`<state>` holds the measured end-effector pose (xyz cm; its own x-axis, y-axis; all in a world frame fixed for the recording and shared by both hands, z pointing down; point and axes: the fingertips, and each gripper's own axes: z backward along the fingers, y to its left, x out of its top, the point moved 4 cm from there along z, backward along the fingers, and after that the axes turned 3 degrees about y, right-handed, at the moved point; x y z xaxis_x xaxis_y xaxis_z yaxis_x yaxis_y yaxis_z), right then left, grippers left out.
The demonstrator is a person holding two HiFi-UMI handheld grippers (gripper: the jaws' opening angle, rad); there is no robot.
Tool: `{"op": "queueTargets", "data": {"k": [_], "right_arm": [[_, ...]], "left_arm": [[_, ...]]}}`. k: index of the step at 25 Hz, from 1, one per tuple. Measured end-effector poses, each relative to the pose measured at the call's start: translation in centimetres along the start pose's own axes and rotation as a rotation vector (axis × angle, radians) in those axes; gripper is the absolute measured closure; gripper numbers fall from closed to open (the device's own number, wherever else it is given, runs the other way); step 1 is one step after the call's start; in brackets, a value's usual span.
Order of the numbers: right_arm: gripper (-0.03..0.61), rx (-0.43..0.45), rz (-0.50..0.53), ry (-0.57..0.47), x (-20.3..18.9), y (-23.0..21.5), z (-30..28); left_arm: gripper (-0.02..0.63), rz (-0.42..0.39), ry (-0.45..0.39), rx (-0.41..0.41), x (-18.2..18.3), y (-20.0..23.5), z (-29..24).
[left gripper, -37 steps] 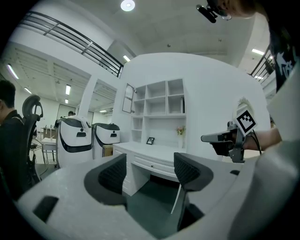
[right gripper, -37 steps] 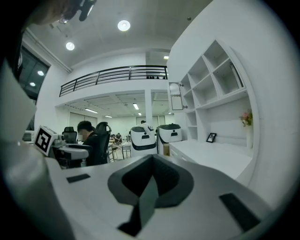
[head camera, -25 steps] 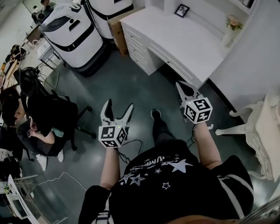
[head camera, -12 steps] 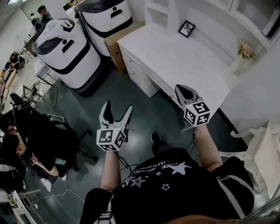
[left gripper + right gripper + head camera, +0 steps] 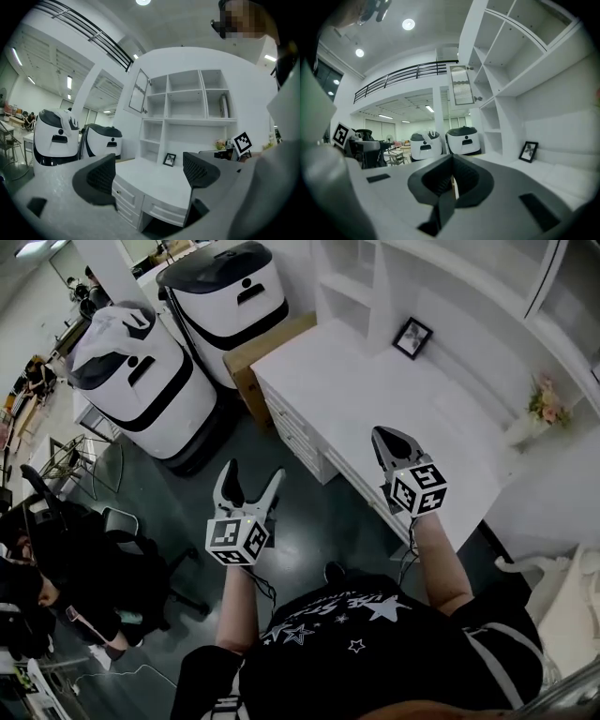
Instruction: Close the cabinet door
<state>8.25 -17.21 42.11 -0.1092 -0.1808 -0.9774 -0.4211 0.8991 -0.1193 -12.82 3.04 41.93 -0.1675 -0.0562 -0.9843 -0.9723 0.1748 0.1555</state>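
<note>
L gripper (image 5: pixel 254 472) is up in front of me, jaws wide apart w/ nothing between them; the left gripper view looks straight through the gap at the desk (image 5: pixel 375 381). R gripper (image 5: pixel 389 439) is over the desk's near edge, jaws pressed together on nothing. Past the desk top stands the shelf unit (image 5: pixel 187 101), w/ a small picture frame (image 5: pixel 169 159) at its foot. The cabinet door (image 5: pixel 462 85) is the farthest thing: high up at the unit's left end, swung out wide, well apart from both grippers. It looks like a slim white frame round ribbed glass, so prob. light and stiff, free on its hinges, but the pane is fragile. I'd push on the frame at the free edge, near what seems a small knob (image 5: pixel 476 98) at the lower corner, not on the glass; the clenched R tip should do, gently, so it doesn't slam.
</note>
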Motion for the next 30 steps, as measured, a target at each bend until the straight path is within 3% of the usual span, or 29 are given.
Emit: {"op": "queueTargets", "data": {"k": [7,14,21,30], "right_arm": [[0.574,0.052,0.000,-0.034,1.5,0.2,-4.6],[0.573,0.009,0.000,-0.057,1.8,-1.1,-8.5],[0.572,-0.103,0.003,-0.102,4.7,-3.6,-14.9],[0.572,-0.231,0.020,-0.183,11.6,-5.8,-25.5]], "left_arm": [[0.163,-0.026,-0.017,0.020,1.6,2.4,-2.6],[0.163,-0.052,-0.065,-0.005,3.6,7.0,-6.7],[0.163,-0.072,-0.104,-0.105,6.7,13.4,-15.3],[0.163,-0.123,-0.148,-0.275,14.0,21.8,-28.4]]}}
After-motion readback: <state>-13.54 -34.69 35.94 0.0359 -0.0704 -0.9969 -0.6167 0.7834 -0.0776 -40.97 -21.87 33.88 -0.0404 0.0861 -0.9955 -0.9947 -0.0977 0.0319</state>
